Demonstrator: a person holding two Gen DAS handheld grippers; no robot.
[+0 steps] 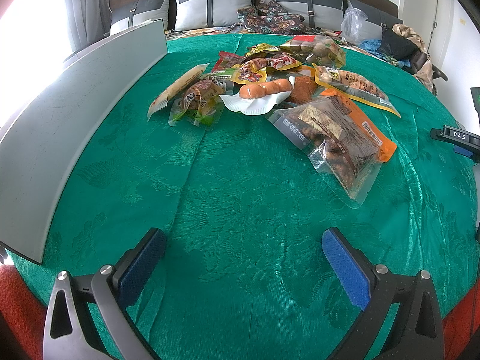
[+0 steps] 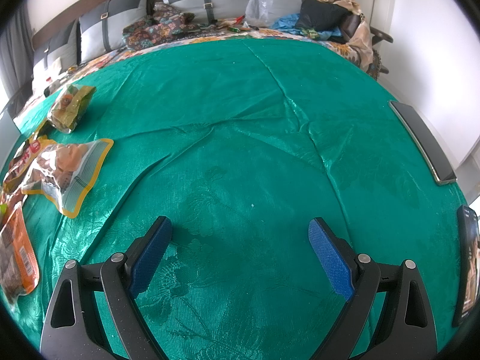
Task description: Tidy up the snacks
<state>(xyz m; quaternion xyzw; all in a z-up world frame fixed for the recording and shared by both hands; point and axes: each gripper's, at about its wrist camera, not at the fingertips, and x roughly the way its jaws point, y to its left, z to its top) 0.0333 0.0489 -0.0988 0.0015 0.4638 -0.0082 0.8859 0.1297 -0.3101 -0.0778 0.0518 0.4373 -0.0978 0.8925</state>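
A pile of snack packets [image 1: 270, 69] lies on the green cloth [image 1: 240, 195] ahead of my left gripper [image 1: 243, 249], which is open and empty above the cloth. Nearest is an orange-edged clear bag [image 1: 339, 138]; a sausage pack on white wrap [image 1: 264, 90] and a long pale packet [image 1: 180, 87] lie behind. My right gripper [image 2: 240, 237] is open and empty over bare cloth. In the right wrist view a yellow-edged bag [image 2: 66, 174], a gold-green bag [image 2: 70, 108] and the orange bag [image 2: 18, 258] lie at the far left.
A grey box wall [image 1: 75, 120] stands along the left of the cloth. A dark phone [image 2: 423, 141] and a second device [image 2: 468, 264] lie at the right edge. Pillows [image 1: 210, 3], clothes and a plastic bag [image 2: 259, 3] sit behind.
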